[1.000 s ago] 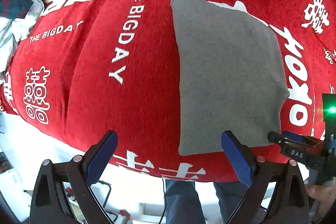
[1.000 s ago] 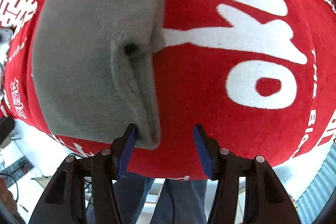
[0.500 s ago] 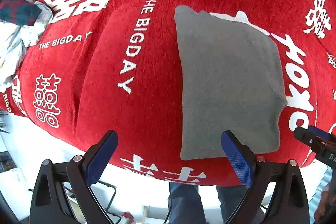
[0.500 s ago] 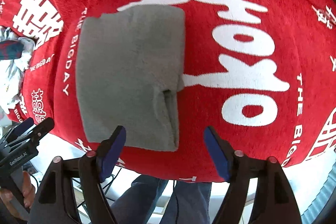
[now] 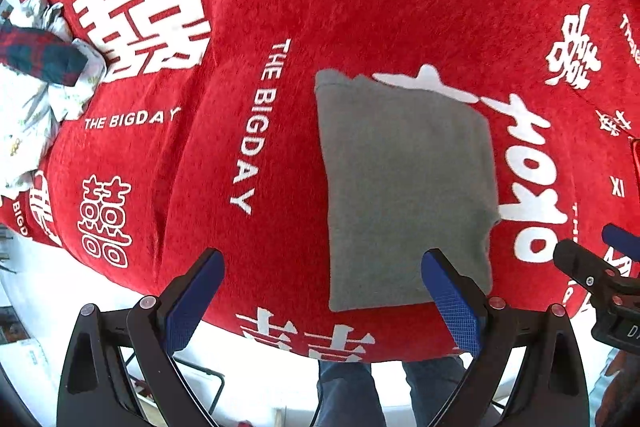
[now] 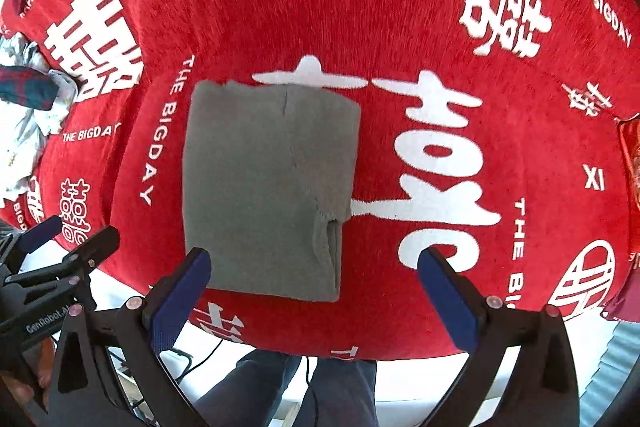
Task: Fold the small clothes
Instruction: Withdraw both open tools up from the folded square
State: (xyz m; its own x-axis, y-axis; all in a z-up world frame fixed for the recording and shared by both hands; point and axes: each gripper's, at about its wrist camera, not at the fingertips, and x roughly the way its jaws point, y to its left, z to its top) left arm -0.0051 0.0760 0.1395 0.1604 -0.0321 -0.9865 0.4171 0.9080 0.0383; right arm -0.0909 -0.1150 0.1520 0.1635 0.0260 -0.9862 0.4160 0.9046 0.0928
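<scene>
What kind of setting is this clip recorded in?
Probably a home or a staged folding station: a table under a red wedding-print cloth, a folded grey garment on it, and a heap of unfolded clothes at the far left edge.

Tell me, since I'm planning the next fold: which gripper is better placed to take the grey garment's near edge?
Probably right: the right gripper is open, straddling the grey garment's near edge.
</scene>
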